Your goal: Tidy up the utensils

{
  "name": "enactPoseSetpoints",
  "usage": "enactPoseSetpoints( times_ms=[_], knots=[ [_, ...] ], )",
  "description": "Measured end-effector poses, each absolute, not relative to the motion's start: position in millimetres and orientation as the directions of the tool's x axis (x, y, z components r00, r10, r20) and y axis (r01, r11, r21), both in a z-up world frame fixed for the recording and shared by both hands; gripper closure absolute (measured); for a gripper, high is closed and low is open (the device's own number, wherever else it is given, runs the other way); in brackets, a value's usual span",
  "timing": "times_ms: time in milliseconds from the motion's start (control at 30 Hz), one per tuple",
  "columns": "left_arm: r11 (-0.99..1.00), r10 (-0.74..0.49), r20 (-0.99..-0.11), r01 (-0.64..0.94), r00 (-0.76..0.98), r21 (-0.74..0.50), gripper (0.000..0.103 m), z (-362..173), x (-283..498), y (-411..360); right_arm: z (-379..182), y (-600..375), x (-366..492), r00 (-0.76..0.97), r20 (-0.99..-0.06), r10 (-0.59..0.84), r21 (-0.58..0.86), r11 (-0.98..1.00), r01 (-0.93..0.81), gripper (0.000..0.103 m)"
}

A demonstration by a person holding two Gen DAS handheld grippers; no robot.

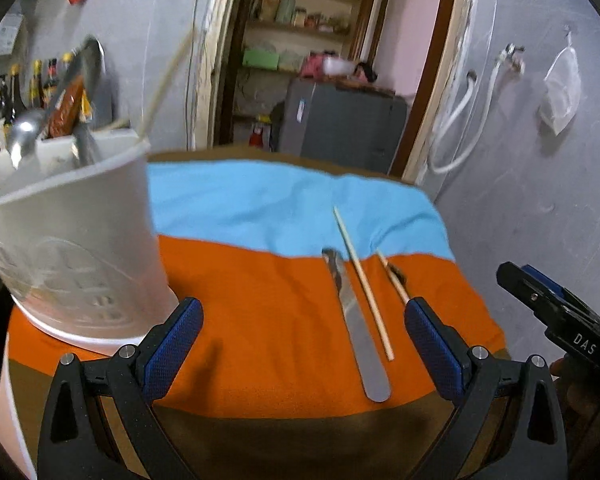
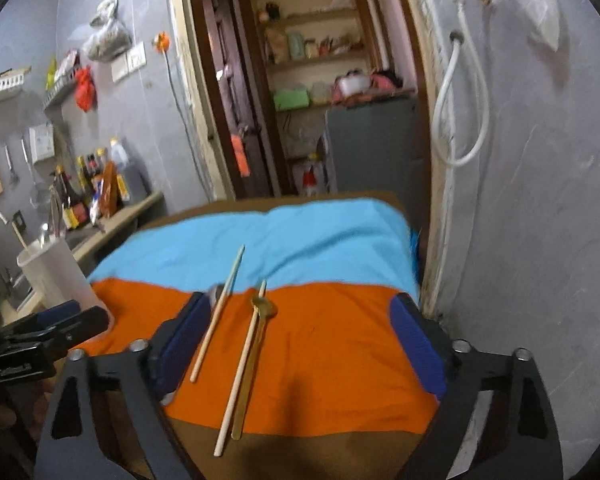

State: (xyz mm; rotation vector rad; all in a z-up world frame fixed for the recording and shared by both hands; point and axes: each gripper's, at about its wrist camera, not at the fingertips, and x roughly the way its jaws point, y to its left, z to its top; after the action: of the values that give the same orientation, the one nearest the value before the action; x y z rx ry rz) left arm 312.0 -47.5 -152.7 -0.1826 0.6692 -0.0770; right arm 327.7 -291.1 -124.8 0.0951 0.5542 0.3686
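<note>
A white utensil holder (image 1: 76,248) stands at the left on the orange and blue cloth (image 1: 260,320), with spoons and a chopstick in it; it also shows in the right wrist view (image 2: 56,276). A flat metal utensil (image 1: 356,328), two wooden chopsticks (image 1: 364,284) (image 2: 240,368) and a small brass spoon (image 2: 256,356) lie on the cloth. My left gripper (image 1: 304,352) is open and empty above the orange part. My right gripper (image 2: 300,356) is open and empty, with a chopstick and the brass spoon between its fingers' line of sight.
A grey wall (image 1: 540,184) with a white hose runs along the right. A counter with bottles (image 2: 80,196) and a sink lies to the left. An open doorway (image 2: 320,100) with shelves is behind the table.
</note>
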Motion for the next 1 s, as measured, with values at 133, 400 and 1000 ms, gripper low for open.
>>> enactPoseSetpoints(
  times_ms=[133,400,1000],
  knots=[
    [0.984,-0.126,-0.644,0.015,0.755,-0.175,0.005,-163,322,-50,-140,-282,342,0.712,-0.567,0.414,0.207,0.909,-0.363,0.041],
    [0.987,-0.155,-0.704,0.087,0.693,-0.132,0.039,-177,341,-70,-159,-265,366,0.591,-0.668,0.452,0.229,0.881,-0.415,0.063],
    [0.981,-0.179,-0.795,0.165,0.580,-0.100,0.070,-195,385,-92,-173,-262,399,0.474,-0.742,0.473,0.284,0.863,-0.417,0.097]
  ],
)
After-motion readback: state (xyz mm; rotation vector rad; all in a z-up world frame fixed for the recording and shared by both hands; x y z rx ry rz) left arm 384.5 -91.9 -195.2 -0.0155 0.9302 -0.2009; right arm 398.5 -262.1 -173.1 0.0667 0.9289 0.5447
